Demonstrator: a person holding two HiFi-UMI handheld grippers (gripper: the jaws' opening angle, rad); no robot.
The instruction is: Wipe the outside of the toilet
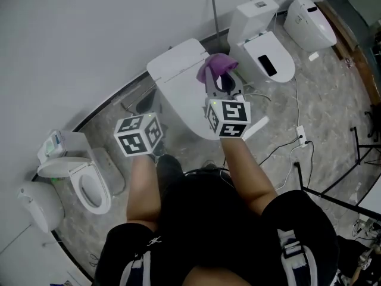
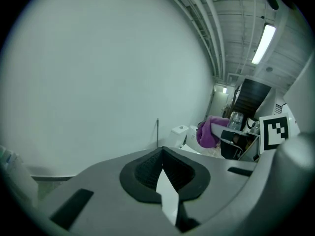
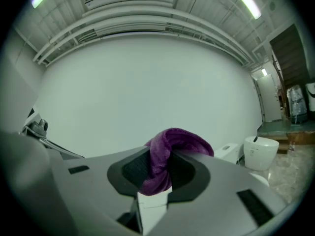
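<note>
A white toilet (image 1: 178,79) with its lid down stands right in front of me against the grey wall. My right gripper (image 1: 219,79) hovers over the toilet's right side, shut on a purple cloth (image 1: 215,67) that bunches out between its jaws; the cloth (image 3: 167,154) fills the jaws in the right gripper view. My left gripper (image 1: 156,137) is held low at the toilet's left front, its jaws pressed together with nothing in them. From the left gripper view the purple cloth (image 2: 209,132) shows at the right.
A second white toilet (image 1: 262,40) stands just right of mine, a third one (image 1: 309,22) farther right. A small toilet (image 1: 83,180) sits at the left. Cables and a power strip (image 1: 300,136) lie on the marble floor at right, by black stand legs (image 1: 357,159).
</note>
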